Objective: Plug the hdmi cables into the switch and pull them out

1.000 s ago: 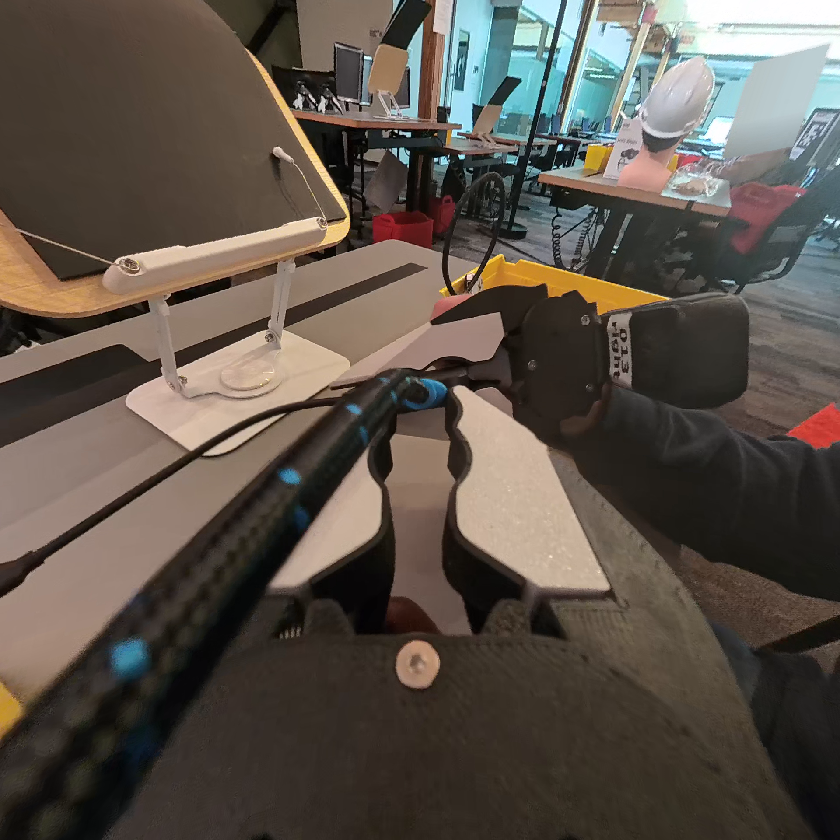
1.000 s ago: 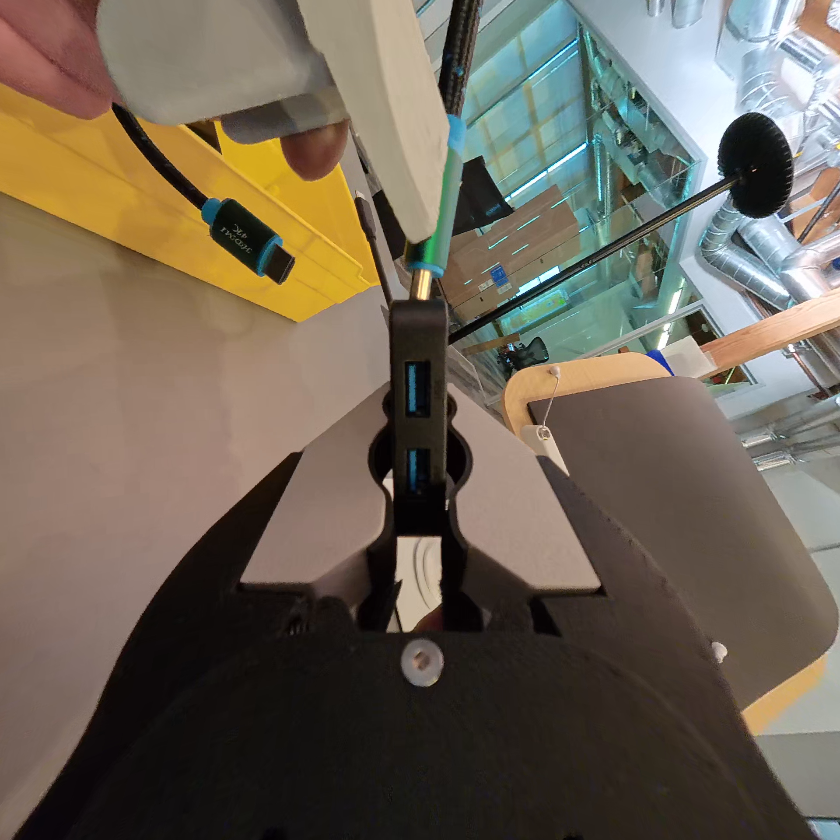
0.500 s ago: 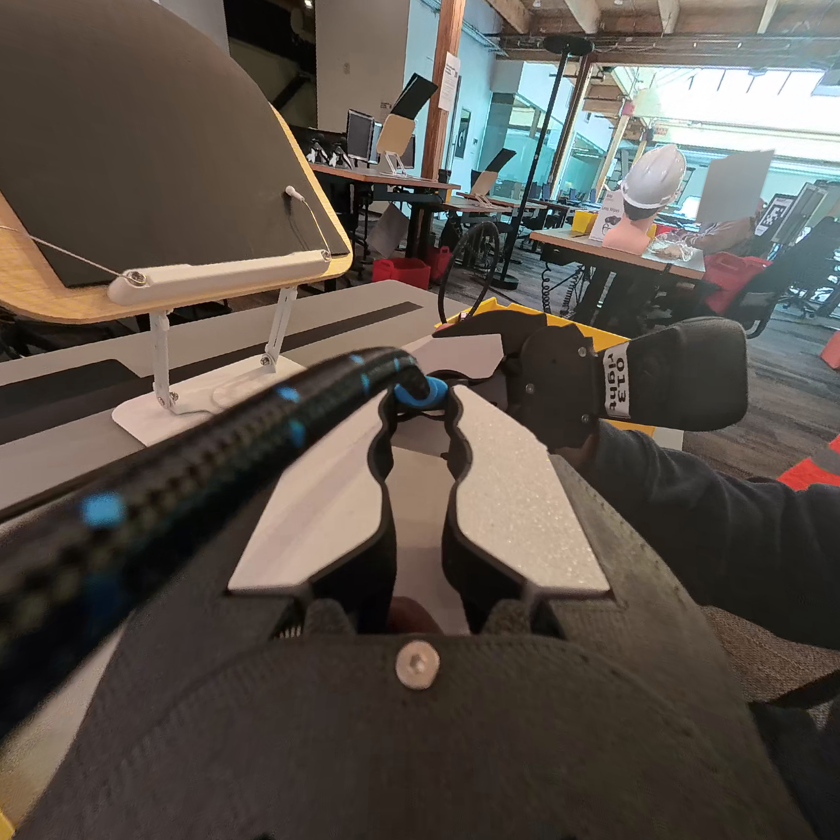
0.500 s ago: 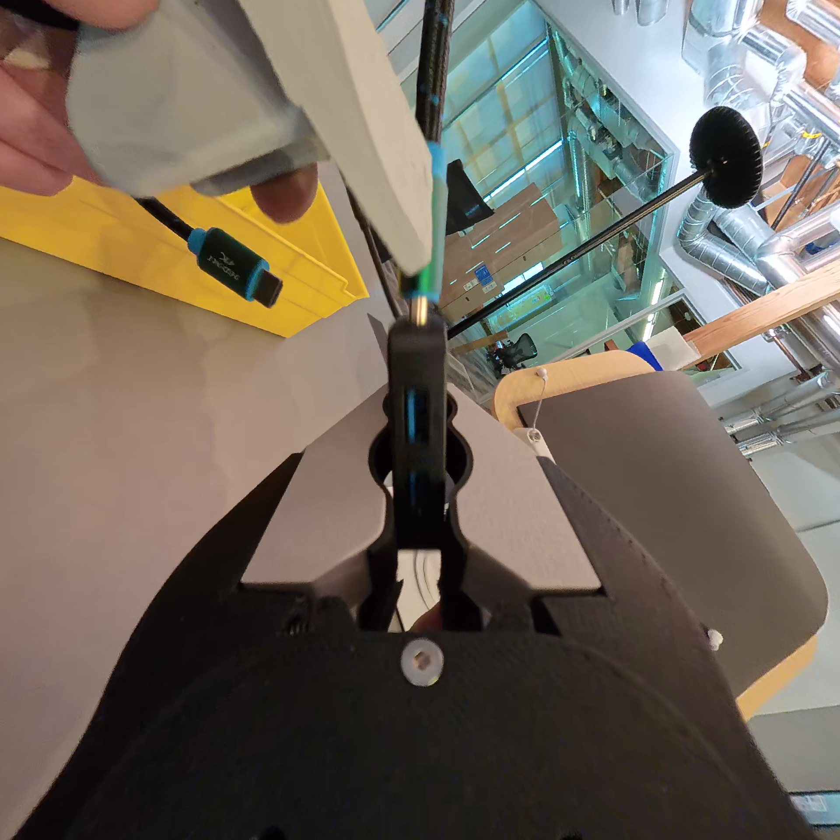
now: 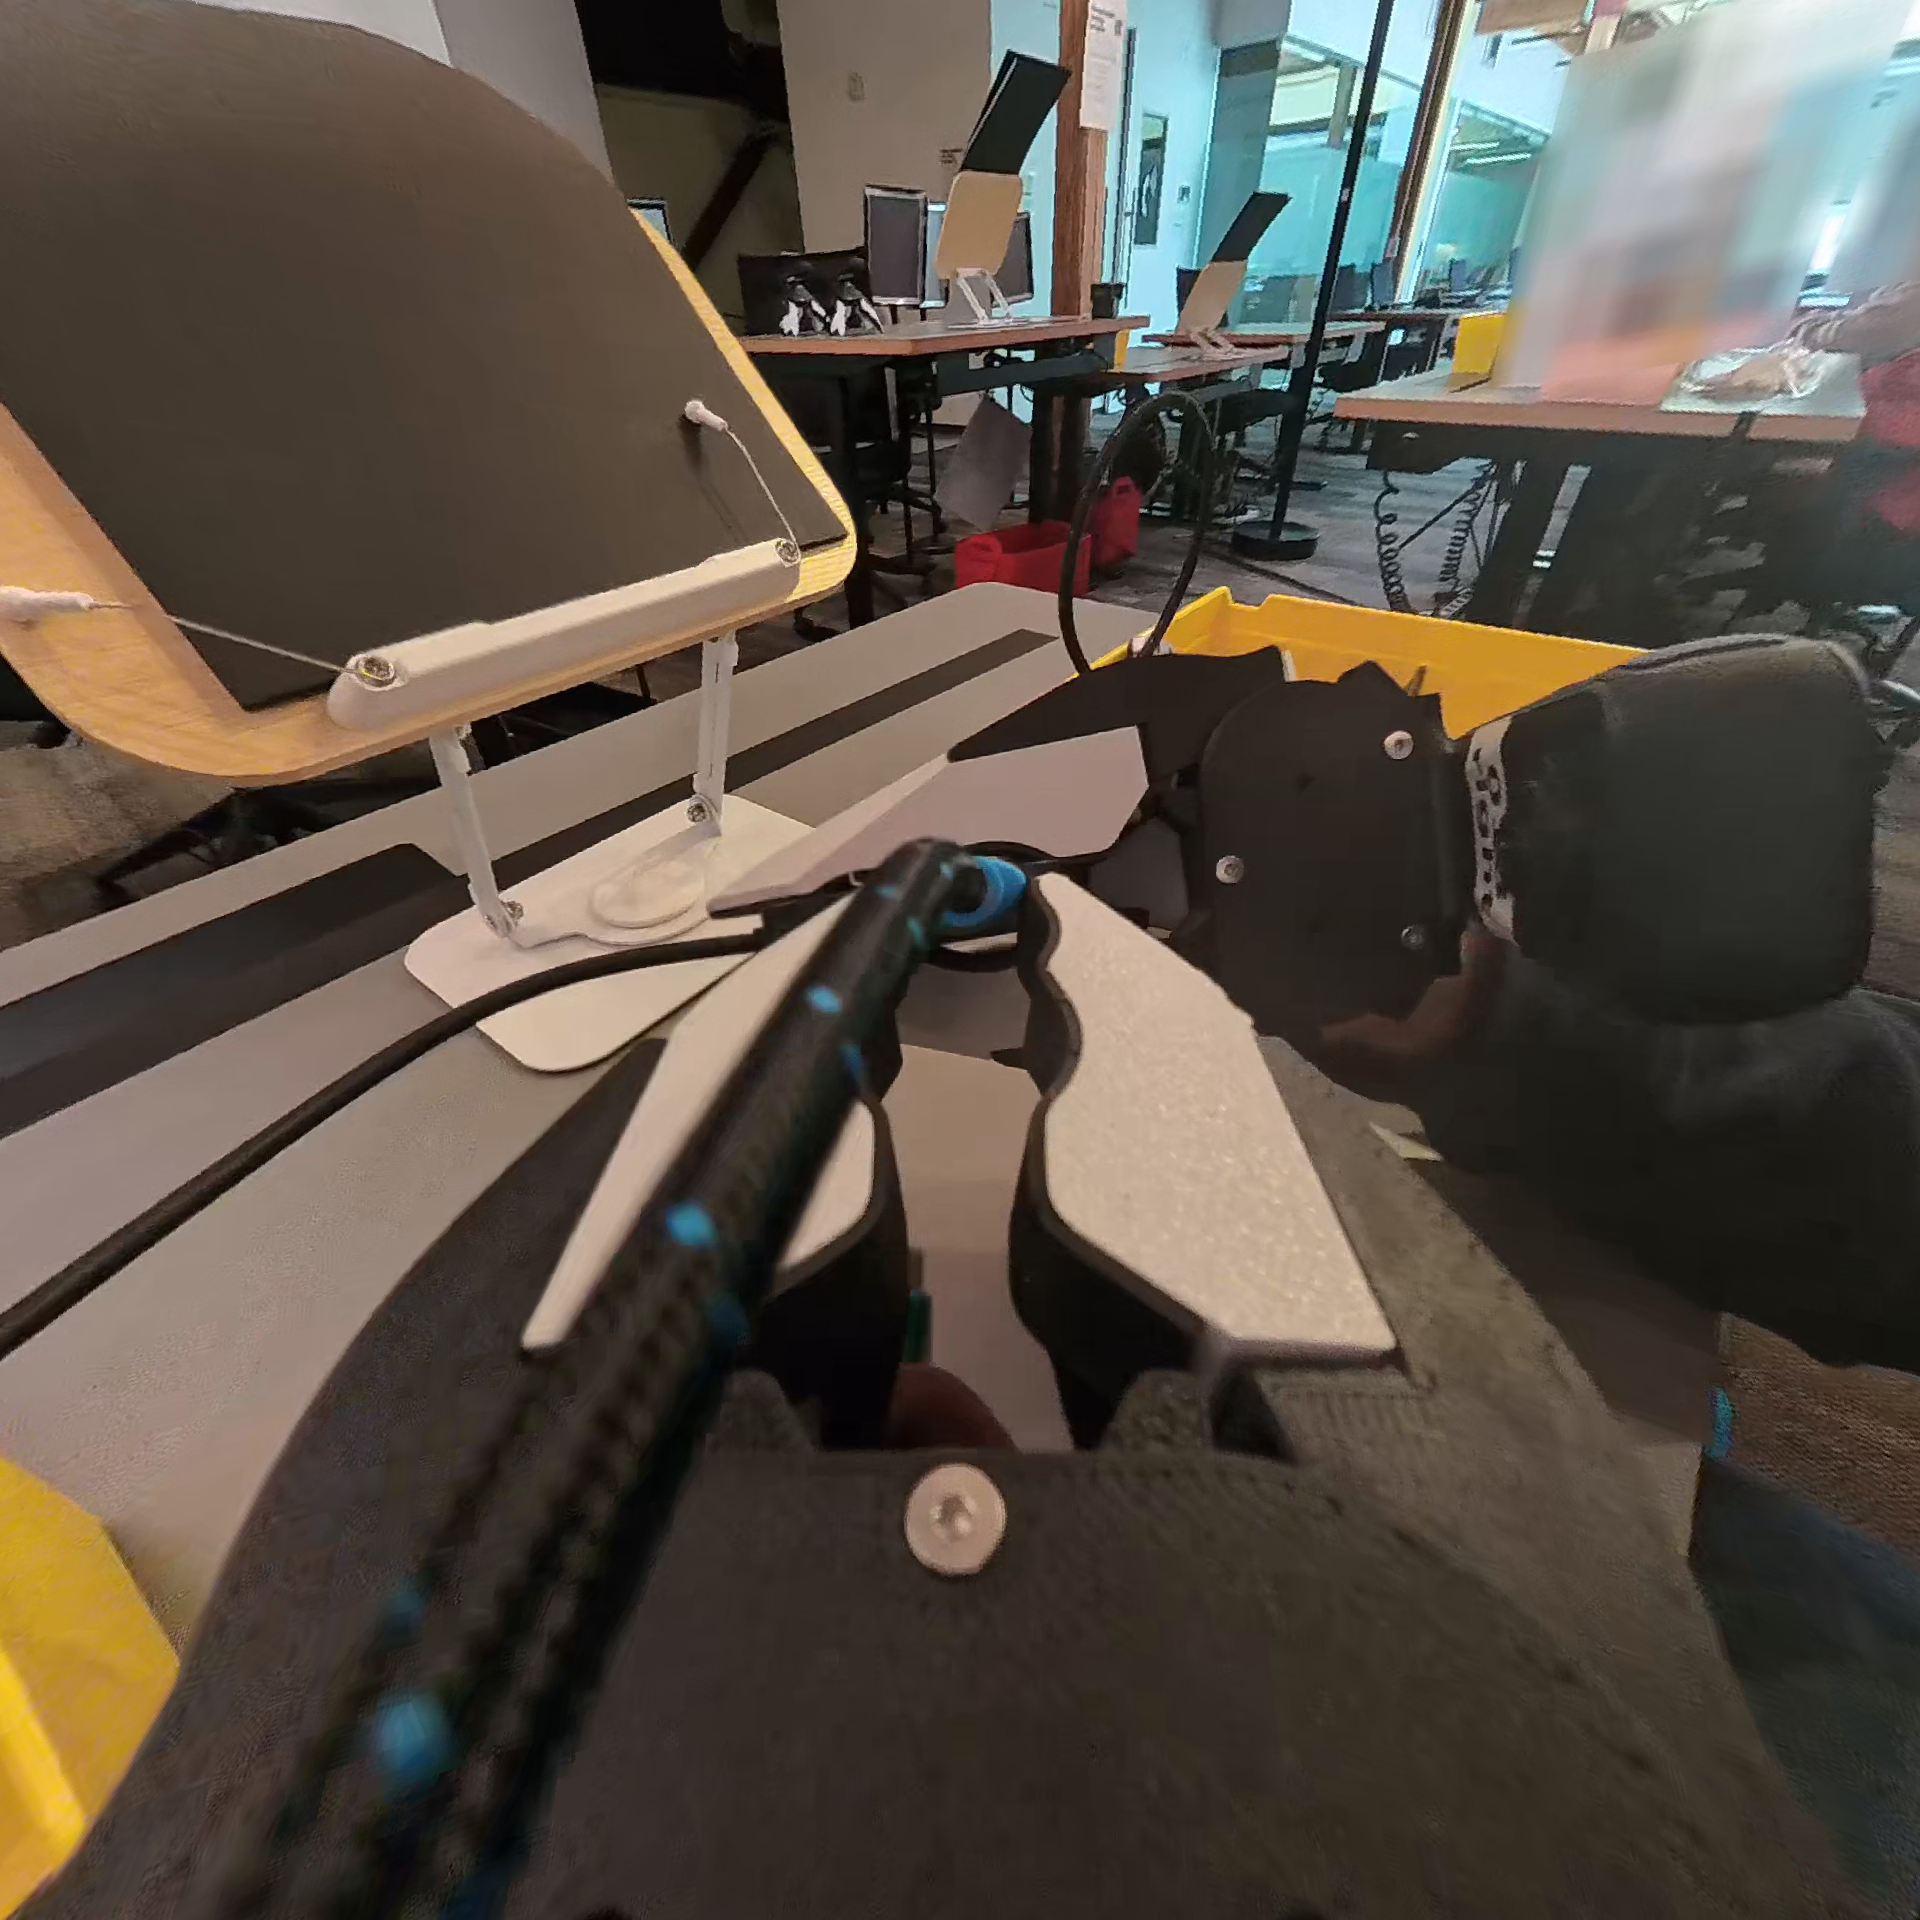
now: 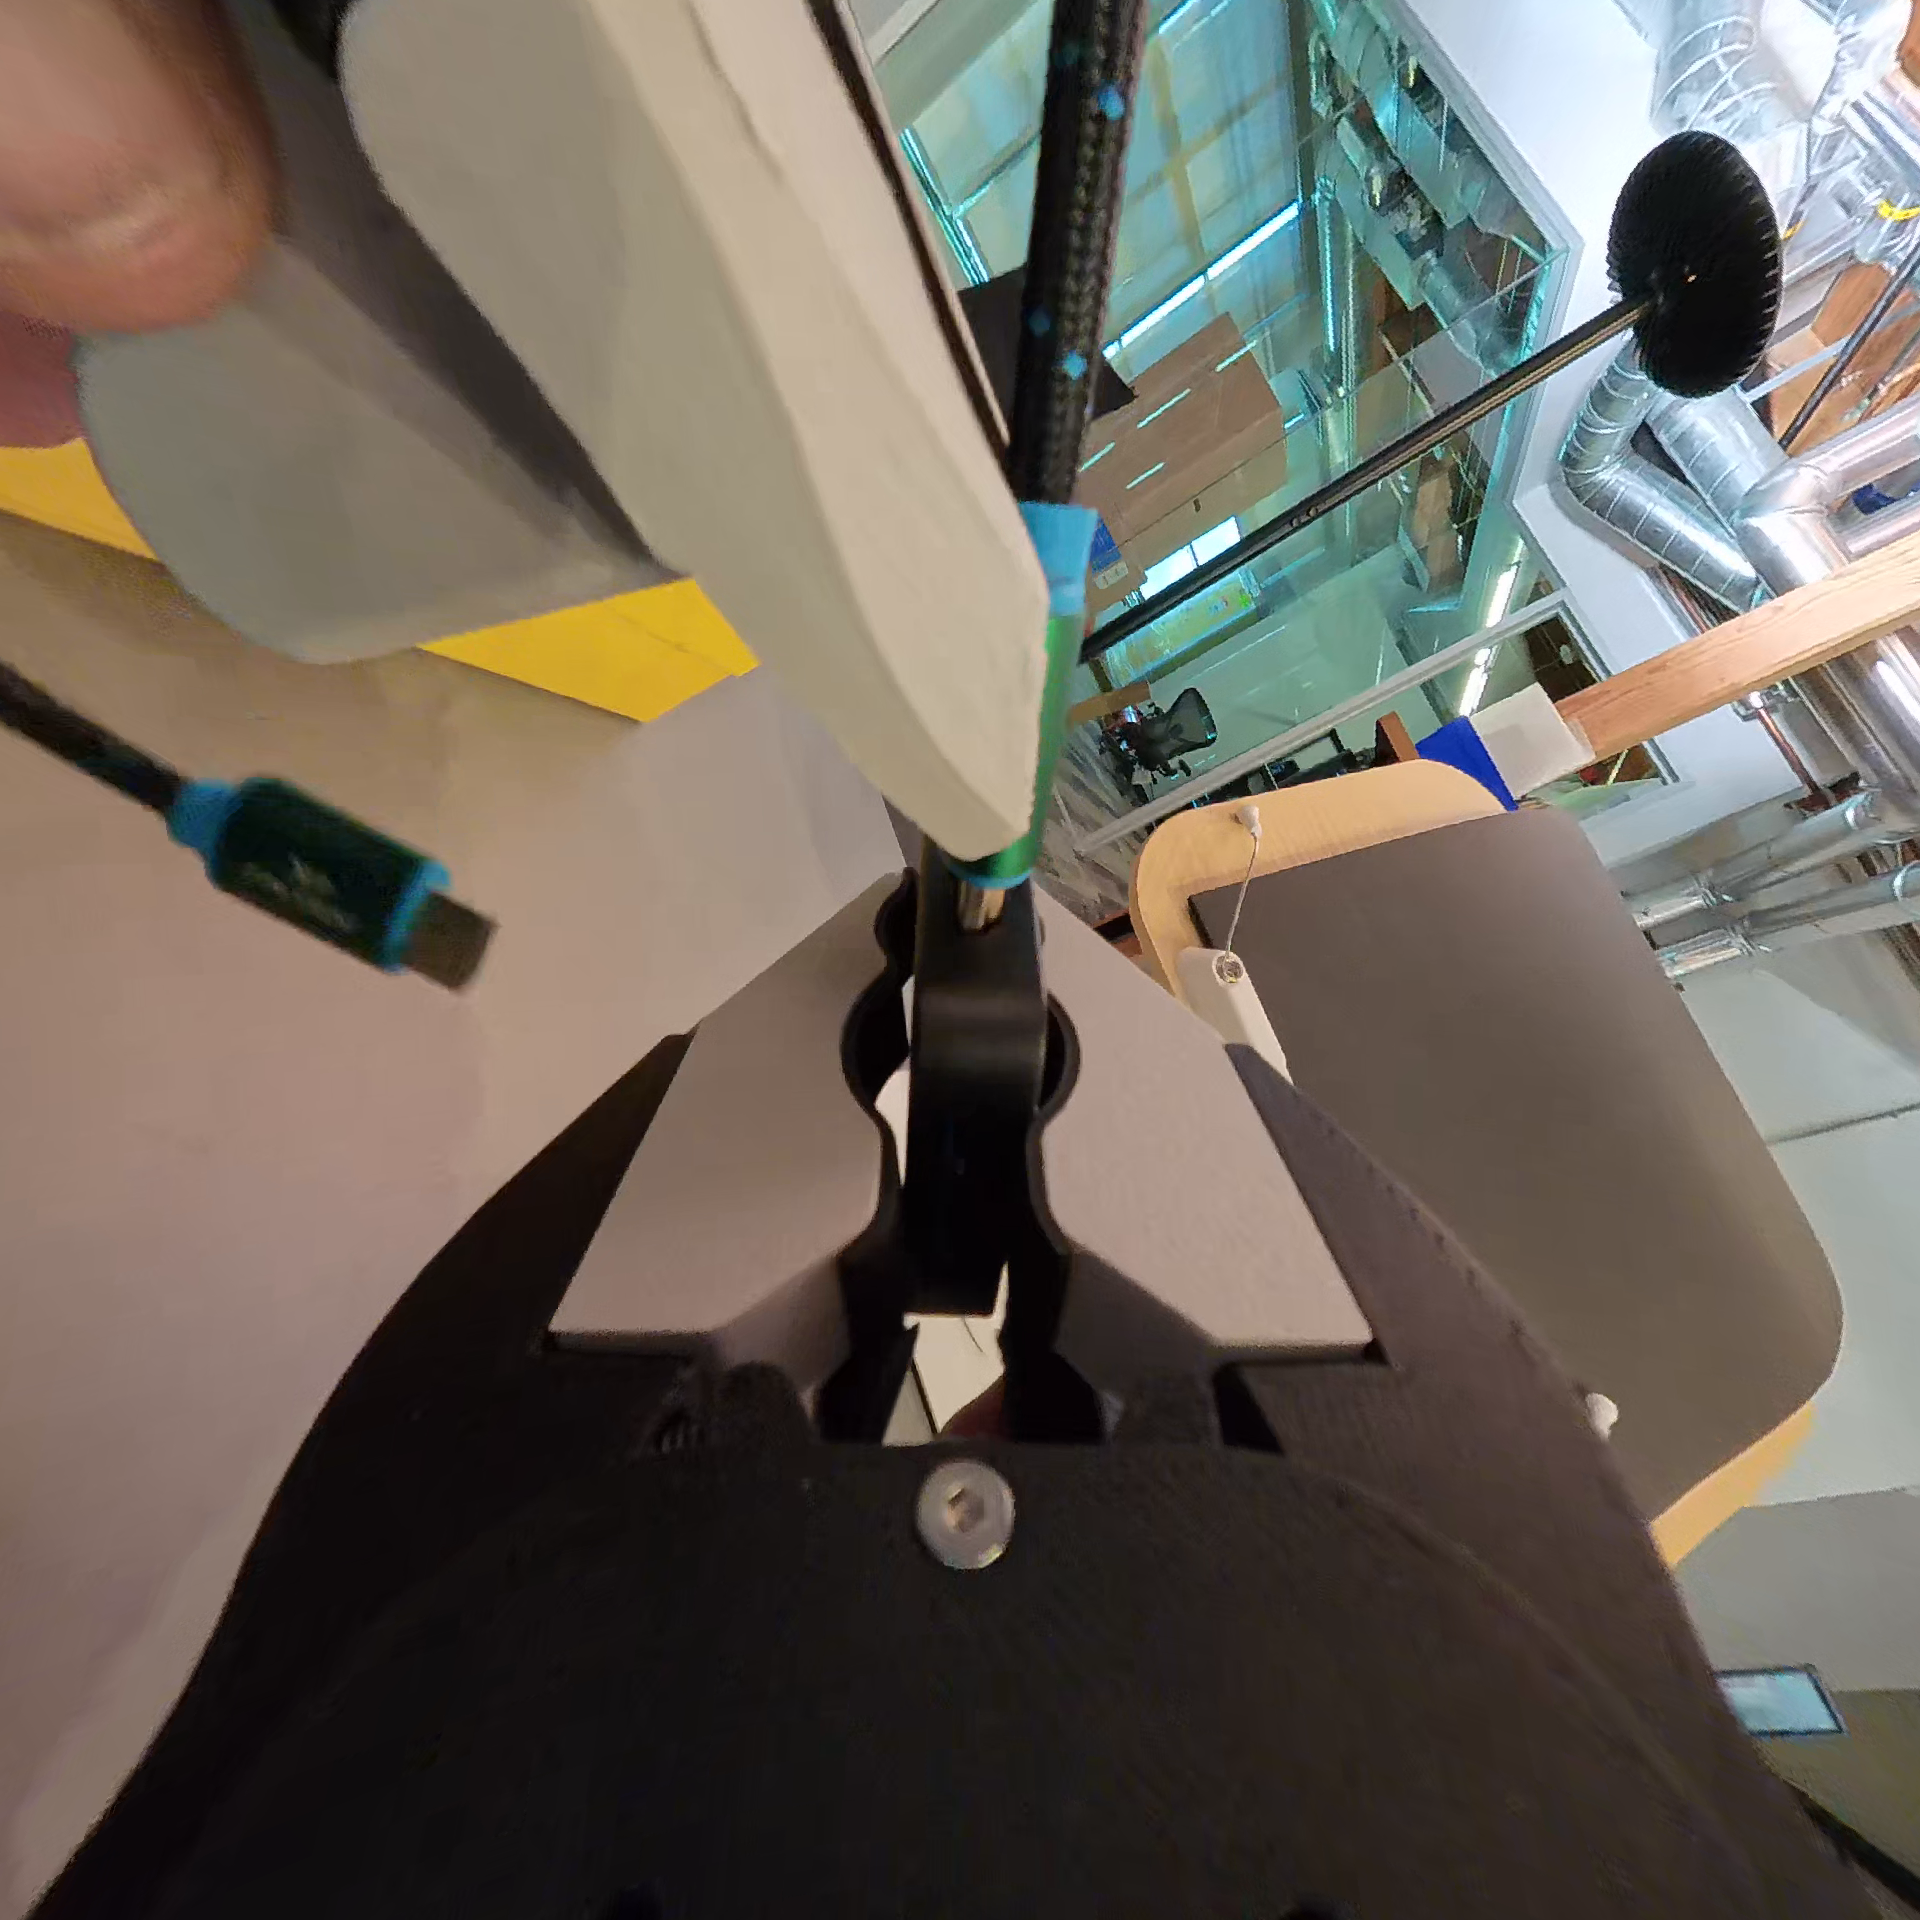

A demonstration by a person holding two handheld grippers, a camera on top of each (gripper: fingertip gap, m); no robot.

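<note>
My left gripper [image 5: 977, 920] is shut on the blue-collared plug [image 5: 995, 896] of a black braided HDMI cable [image 5: 727, 1195] that runs back over its left finger. My right gripper [image 6: 971, 935] is shut on the black switch [image 6: 977, 1091], held edge-on. In the right wrist view the plug [image 6: 1051, 707] sits beside the left gripper's white finger [image 6: 727, 416], and its metal tip meets the switch's far end. In the left wrist view the right gripper [image 5: 1039, 790], in a gloved hand, faces mine; the switch is hidden there. A second cable's free plug [image 6: 322, 873] hangs at the left.
A tilted black board with a wooden edge stands on a white stand [image 5: 582, 644] on the grey table [image 5: 208, 1299]. A yellow bin [image 5: 1403, 665] lies behind the right gripper. A thin black cable [image 5: 312, 1101] crosses the table. Another yellow object [image 5: 62, 1662] is at lower left. The gap from one gripper's tips to the other's is roughly 7 cm.
The plug has moved in toward the switch's end, and less of its metal tip shows. The switch has turned so its blue ports no longer face the camera. The hanging plug has swung lower.
</note>
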